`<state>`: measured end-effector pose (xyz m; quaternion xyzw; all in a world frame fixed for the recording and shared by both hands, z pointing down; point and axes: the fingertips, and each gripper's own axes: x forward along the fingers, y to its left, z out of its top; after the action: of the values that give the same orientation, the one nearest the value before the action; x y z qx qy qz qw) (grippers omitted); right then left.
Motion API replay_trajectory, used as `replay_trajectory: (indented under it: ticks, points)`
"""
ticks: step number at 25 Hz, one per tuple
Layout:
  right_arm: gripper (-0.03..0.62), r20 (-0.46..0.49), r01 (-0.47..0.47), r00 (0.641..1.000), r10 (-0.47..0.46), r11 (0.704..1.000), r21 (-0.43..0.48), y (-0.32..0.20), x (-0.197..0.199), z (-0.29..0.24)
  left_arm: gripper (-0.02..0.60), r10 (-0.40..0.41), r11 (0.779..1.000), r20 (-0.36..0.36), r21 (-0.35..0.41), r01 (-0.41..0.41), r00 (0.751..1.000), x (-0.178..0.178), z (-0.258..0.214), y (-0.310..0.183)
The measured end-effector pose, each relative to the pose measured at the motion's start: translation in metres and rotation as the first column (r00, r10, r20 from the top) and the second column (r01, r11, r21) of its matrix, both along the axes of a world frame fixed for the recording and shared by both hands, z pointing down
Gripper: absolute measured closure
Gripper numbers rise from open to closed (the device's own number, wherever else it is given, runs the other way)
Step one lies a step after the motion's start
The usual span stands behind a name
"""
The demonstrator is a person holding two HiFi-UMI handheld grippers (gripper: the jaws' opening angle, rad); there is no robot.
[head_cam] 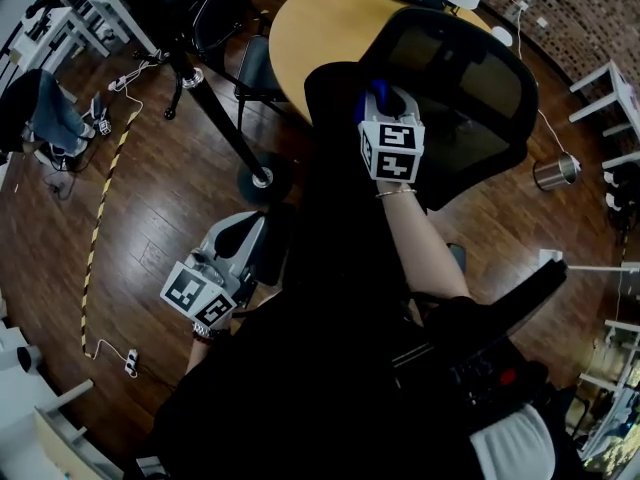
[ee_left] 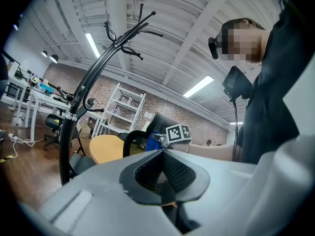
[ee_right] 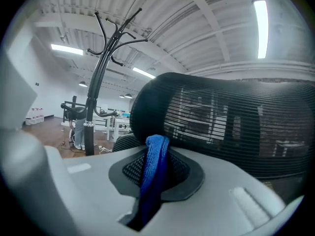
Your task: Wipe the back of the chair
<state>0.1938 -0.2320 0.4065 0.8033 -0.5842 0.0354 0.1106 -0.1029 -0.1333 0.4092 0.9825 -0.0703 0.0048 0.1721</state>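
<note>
The right claw (head_cam: 383, 103) is held up at the black mesh chair back (head_cam: 470, 88). Its jaws are clamped on a folded blue cloth (head_cam: 377, 92). In the right gripper view the cloth (ee_right: 155, 163) stands up between the pads of the right claw (ee_right: 156, 170), with its top edge right by the lower left rim of the chair back (ee_right: 231, 122). I cannot tell whether the cloth actually touches the mesh.

The left claw (head_cam: 236, 244) hangs low at the person's side, well away from the chair. In the left gripper view, the jaws of the left claw (ee_left: 165, 173) are drawn together with nothing between them.

The chair is pulled up to a round wooden desk (head_cam: 310, 28). A black coat stand (head_cam: 215, 108) stands on the wood floor (head_cam: 160, 228) left of the desk, and its hooked arms (ee_right: 110, 31) rise toward the ceiling.

On the floor to the right of the chair sits a small metal bin (head_cam: 556, 171). From here I cannot make out anything inside it. A yellow-and-black striped cable (head_cam: 105, 198) runs across the floor on the left.
</note>
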Motion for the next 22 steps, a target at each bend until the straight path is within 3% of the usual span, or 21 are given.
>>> replay_trajectory:
  ticks: [6, 9, 11, 16, 22]
  points:
    - [0.554, 0.013, 0.107, 0.994, -0.107, 0.994, -0.015, -0.018, -0.031, 0.004, 0.575, -0.021, 1.000, 0.000, 0.011, 0.021, 1.000, -0.007, -0.005, 0.006]
    - [0.554, -0.008, 0.270, 0.963, -0.270, 0.963, 0.000, -0.027, -0.065, -0.002, 0.575, -0.012, 1.000, 0.004, 0.013, 0.012, 1.000, -0.005, -0.006, 0.016]
    - [0.554, -0.017, 0.305, 0.952, -0.305, 0.952, 0.030, -0.019, -0.077, -0.012, 0.575, 0.000, 1.000, 0.004, 0.015, 0.000, 1.000, 0.000, -0.007, 0.025]
    - [0.554, -0.017, 0.235, 0.972, -0.234, 0.971, 0.043, 0.045, -0.036, -0.014, 0.575, 0.070, 0.997, -0.008, 0.017, -0.069, 0.998, 0.031, -0.007, 0.047]
    - [0.554, 0.030, 0.035, 0.999, -0.033, 0.998, -0.058, 0.185, 0.081, 0.030, 0.575, 0.170, 0.985, -0.020, 0.035, -0.169, 0.985, 0.085, -0.015, 0.093]
